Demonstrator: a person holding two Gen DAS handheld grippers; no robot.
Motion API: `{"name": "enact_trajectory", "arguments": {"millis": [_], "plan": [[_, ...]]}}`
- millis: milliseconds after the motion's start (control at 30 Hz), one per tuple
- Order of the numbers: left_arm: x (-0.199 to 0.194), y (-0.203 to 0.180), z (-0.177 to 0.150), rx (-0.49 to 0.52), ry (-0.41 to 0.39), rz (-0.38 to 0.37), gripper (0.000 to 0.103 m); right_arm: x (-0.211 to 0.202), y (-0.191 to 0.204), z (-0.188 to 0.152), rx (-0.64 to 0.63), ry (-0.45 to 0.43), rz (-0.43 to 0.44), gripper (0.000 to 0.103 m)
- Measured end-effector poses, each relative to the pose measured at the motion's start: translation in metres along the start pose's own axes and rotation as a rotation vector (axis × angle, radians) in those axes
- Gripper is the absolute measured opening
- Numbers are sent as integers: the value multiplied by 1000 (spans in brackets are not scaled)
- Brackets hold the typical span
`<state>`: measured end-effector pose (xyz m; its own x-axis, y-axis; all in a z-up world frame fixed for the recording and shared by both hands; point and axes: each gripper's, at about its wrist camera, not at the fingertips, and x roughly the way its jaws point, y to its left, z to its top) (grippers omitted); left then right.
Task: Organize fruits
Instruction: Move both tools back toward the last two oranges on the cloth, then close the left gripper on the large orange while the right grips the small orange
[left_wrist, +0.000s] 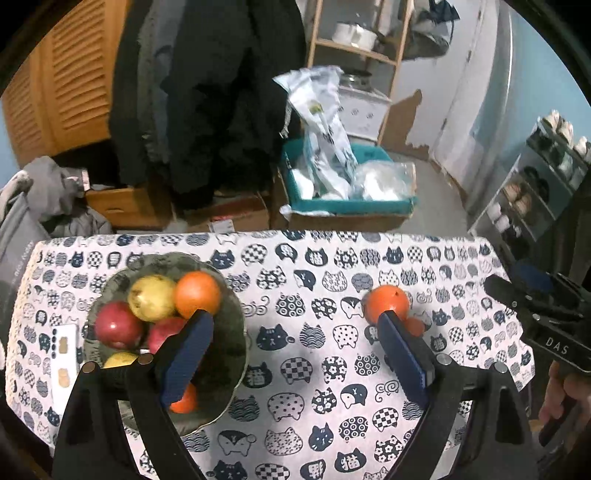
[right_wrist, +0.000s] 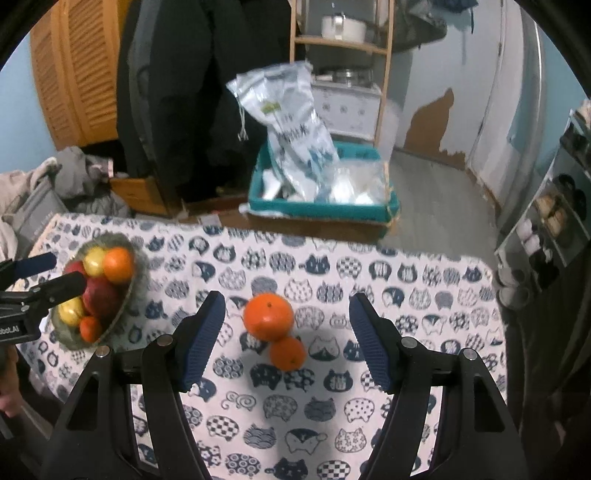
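A green bowl (left_wrist: 229, 314) on the cat-print tablecloth holds red apples (left_wrist: 116, 325), a yellow pear (left_wrist: 151, 297), an orange (left_wrist: 197, 294) and other fruit. It also shows in the right wrist view (right_wrist: 135, 288). Two loose oranges lie touching on the cloth: a large orange (right_wrist: 268, 316) and a small orange (right_wrist: 287, 353); the large one also shows in the left wrist view (left_wrist: 386, 303). My left gripper (left_wrist: 295, 350) is open and empty, its left finger over the bowl. My right gripper (right_wrist: 286, 336) is open and empty, its fingers on either side of the loose oranges.
A small white card (left_wrist: 64, 358) lies left of the bowl. Behind the table stand a teal crate (right_wrist: 321, 208) with plastic bags, cardboard boxes, hanging dark coats, a wooden shelf and a shoe rack (left_wrist: 535, 184) at the right.
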<state>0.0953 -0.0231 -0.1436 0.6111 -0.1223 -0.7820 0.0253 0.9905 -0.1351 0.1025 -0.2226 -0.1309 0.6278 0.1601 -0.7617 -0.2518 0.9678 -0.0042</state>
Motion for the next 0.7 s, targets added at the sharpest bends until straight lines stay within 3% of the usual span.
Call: {"name": "enact_trajectory", "arguments": {"millis": [700], "plan": [[106,-25,-29,55,212,22,92,117,-19,-51,87,274,57,71]]}}
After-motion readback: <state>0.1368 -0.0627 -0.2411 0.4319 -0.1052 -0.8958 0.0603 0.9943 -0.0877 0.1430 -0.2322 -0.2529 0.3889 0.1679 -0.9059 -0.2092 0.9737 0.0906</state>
